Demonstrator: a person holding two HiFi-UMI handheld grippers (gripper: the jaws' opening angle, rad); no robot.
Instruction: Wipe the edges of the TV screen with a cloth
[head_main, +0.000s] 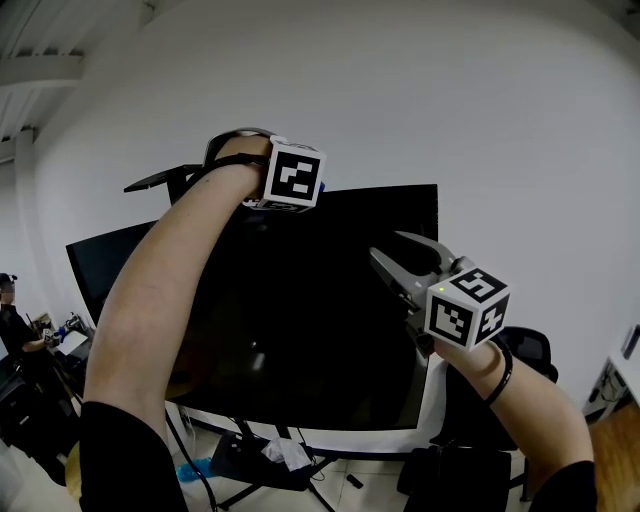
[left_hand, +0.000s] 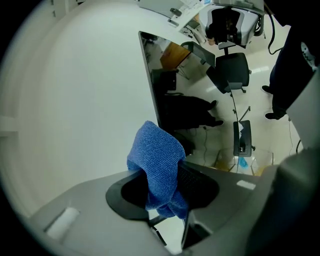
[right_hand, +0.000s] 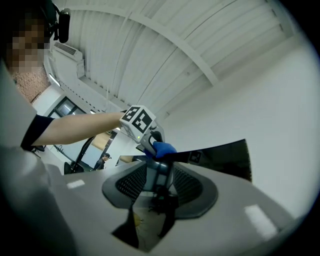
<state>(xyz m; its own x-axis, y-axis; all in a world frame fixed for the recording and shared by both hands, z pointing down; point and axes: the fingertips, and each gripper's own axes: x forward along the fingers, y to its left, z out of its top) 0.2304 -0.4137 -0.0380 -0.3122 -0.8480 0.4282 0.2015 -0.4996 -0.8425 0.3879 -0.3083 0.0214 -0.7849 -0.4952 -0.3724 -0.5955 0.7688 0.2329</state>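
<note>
The black TV screen (head_main: 300, 320) stands on a stand in front of a white wall. My left gripper (left_hand: 162, 186) is raised to the TV's top edge, its marker cube (head_main: 295, 175) above the screen. It is shut on a blue cloth (left_hand: 157, 160), which bulges out past the jaws beside the screen's edge (left_hand: 150, 90). The right gripper view shows that blue cloth (right_hand: 162, 148) resting on the TV's top edge (right_hand: 220, 152). My right gripper (head_main: 388, 246) hovers in front of the screen's right part, open, with nothing between its fingers.
A person (head_main: 15, 330) sits at the far left by a desk. A black office chair (head_main: 525, 345) stands right of the TV. The stand's base (head_main: 255, 460) carries a crumpled white item, with a blue object (head_main: 195, 468) on the floor beside it.
</note>
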